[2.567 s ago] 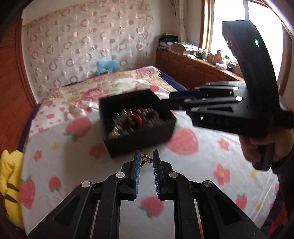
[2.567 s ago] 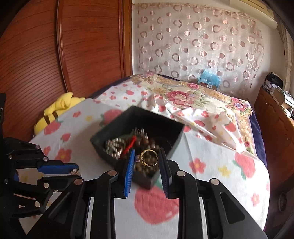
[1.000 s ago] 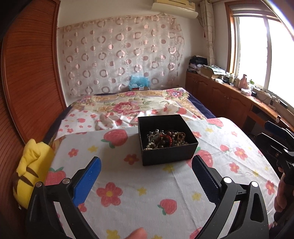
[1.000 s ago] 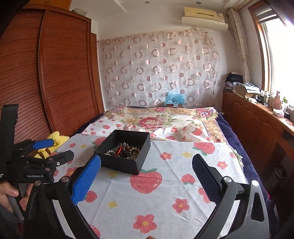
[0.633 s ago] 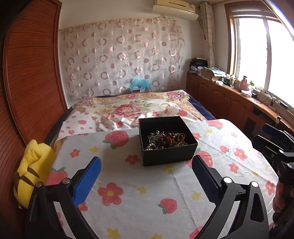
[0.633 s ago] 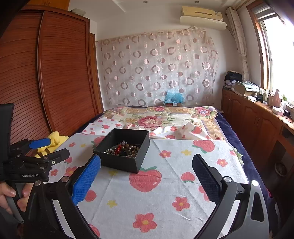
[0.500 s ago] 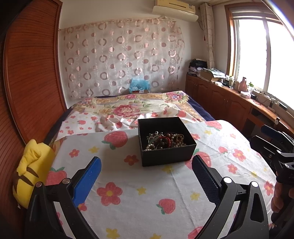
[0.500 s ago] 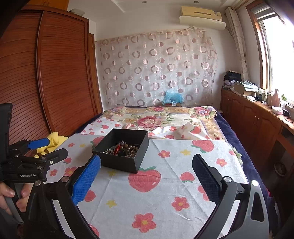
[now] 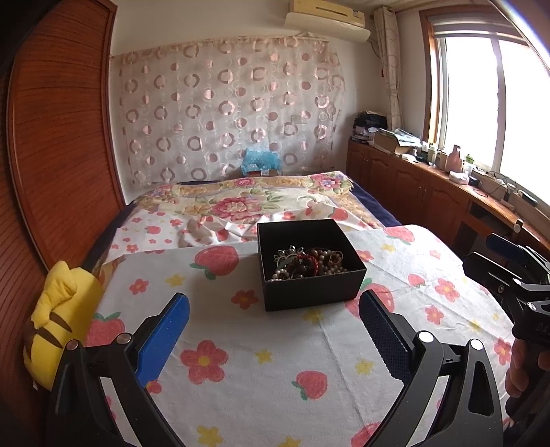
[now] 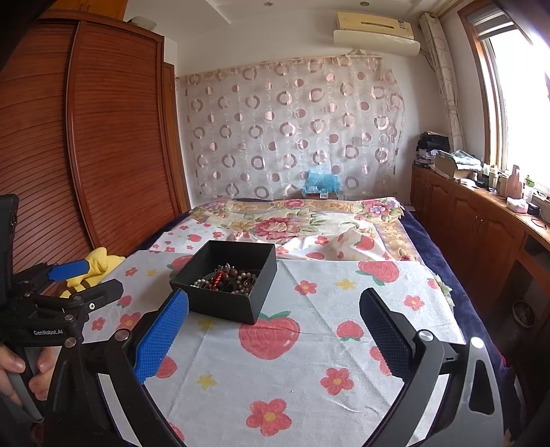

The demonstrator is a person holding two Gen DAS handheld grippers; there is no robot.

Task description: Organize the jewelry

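A black square box [image 9: 311,271] sits open and upright on the strawberry-print cloth [image 9: 261,347]; inside lies a tangled heap of jewelry [image 9: 307,263]: pale bead strings, brown beads, one red piece.

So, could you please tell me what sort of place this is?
Most likely a home bedroom: a bed with a floral quilt, a slatted wooden wardrobe alongside, and a wall-mounted air conditioner above the patterned curtain.

Yellow plush toy [image 9: 58,323] beside wardrobe [image 9: 51,165]
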